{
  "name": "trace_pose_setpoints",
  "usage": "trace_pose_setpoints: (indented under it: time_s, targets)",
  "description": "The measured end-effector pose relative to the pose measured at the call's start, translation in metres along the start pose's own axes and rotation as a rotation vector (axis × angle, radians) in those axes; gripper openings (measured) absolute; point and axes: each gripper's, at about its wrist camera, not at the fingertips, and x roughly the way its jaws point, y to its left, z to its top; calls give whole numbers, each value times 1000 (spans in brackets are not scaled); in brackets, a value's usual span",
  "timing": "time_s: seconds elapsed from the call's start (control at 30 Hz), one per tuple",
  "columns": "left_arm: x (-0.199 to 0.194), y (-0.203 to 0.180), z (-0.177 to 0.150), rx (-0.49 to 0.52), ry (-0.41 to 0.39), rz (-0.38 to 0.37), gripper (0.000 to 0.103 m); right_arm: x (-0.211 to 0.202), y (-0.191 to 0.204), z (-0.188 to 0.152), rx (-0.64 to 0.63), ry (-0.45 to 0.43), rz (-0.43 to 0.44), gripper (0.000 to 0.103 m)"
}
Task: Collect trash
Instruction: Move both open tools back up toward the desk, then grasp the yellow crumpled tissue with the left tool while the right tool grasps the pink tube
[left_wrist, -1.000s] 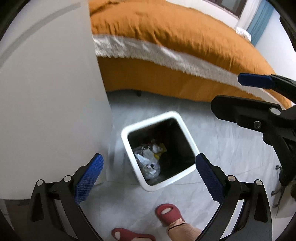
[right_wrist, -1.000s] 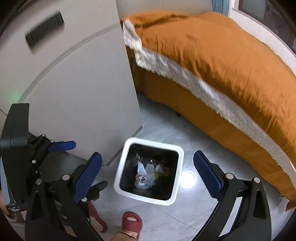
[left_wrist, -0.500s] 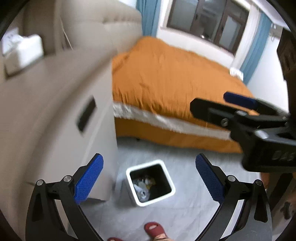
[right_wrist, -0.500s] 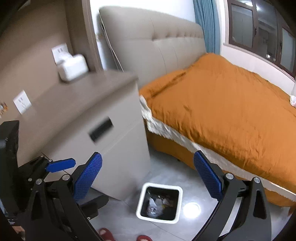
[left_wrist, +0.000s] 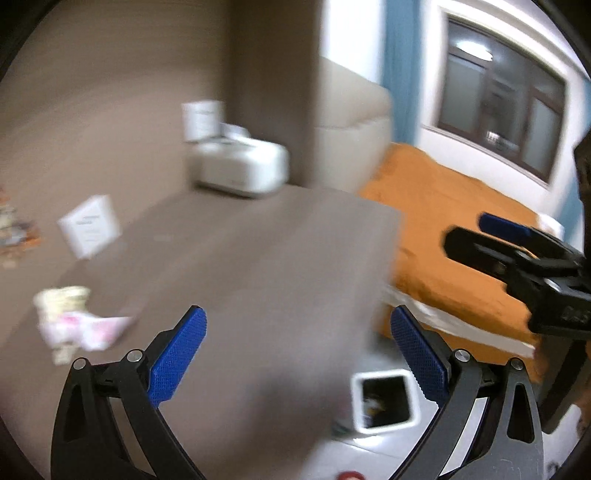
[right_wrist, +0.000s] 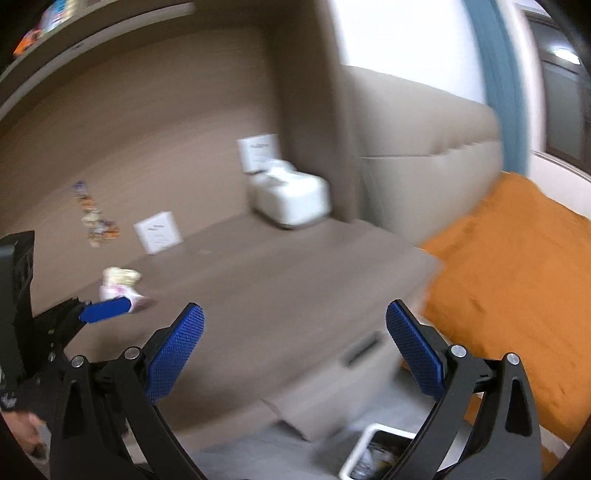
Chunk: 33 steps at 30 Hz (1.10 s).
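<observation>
A crumpled pink-and-cream wrapper (left_wrist: 72, 323) (right_wrist: 120, 286) lies on the brown nightstand top (left_wrist: 236, 280) (right_wrist: 280, 280), at its left part. On the floor below stands a white square bin (left_wrist: 384, 404) (right_wrist: 376, 456) with trash inside. My left gripper (left_wrist: 297, 352) hovers open over the nightstand's front, right of the wrapper. Over the nightstand's front edge my right gripper (right_wrist: 293, 350) is open too, with nothing between its fingers. Each gripper shows in the other's view: the right one (left_wrist: 517, 247) and the left one (right_wrist: 74, 317). Both views are blurred by motion.
A white box-shaped device (left_wrist: 242, 168) (right_wrist: 290, 199) and a small white card (left_wrist: 90, 225) (right_wrist: 159, 232) stand at the back of the nightstand. An orange-covered bed (left_wrist: 454, 229) (right_wrist: 517, 273) with a beige headboard (right_wrist: 424, 144) lies to the right. Small stickers (right_wrist: 96, 221) dot the brown wall.
Both grippers have risen and tilted up from the bin to the nightstand top. The wrapper, card and white device have come into view; the bin has dropped to the bottom edge.
</observation>
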Motion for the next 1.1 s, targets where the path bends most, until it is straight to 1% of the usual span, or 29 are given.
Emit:
trace_pose_setpoints:
  time_s: [0.1,0.13,0.2,0.3,0.33,0.37,0.47,0.5,0.57,0.63,0.7,0.77,0.87,0.93,1.0,1.03,1.07,1.1]
  targets:
    - [-19,52,4,-41,-19,122,98,20,36,8,-34,23,80,98]
    - [-25,70,3,-57,-21,162,98,29,54,10,-53,33,112,98]
    - [-36,99,2,-82,-24,216,98,46,82,12,-88,57,164,98]
    - [-41,142,-1,-113,-15,287,98,68,119,14,-123,96,212,98]
    - [-39,152,-2,-120,-12,303,98,71,126,13,-127,108,219,98]
    - [-38,165,-4,-130,-8,317,98,83,137,12,-125,131,229,98]
    - [-27,203,-5,-149,6,367,98,114,158,3,-84,204,259,98]
    - [-24,211,-6,-151,6,374,98,124,163,0,-67,227,260,98]
    - [-16,227,-4,-155,12,379,98,141,172,-6,-46,256,261,98]
    - [-6,236,-3,-150,21,381,98,157,179,-12,-28,289,247,98]
    - [6,245,-2,-152,35,385,98,172,183,-15,-7,317,251,98]
    - [20,258,1,-174,47,356,98,182,185,-17,3,328,236,98]
    - [34,267,3,-198,72,324,98,196,189,-17,23,349,236,88]
    - [45,275,4,-226,100,287,97,203,191,-17,26,358,237,82]
    - [54,279,4,-248,118,263,94,210,193,-17,34,368,242,72]
    - [59,280,3,-254,135,240,91,213,195,-17,34,378,247,68]
    - [66,280,2,-258,163,206,83,216,197,-18,34,380,245,63]
    - [70,279,0,-254,176,199,72,217,198,-17,28,374,237,50]
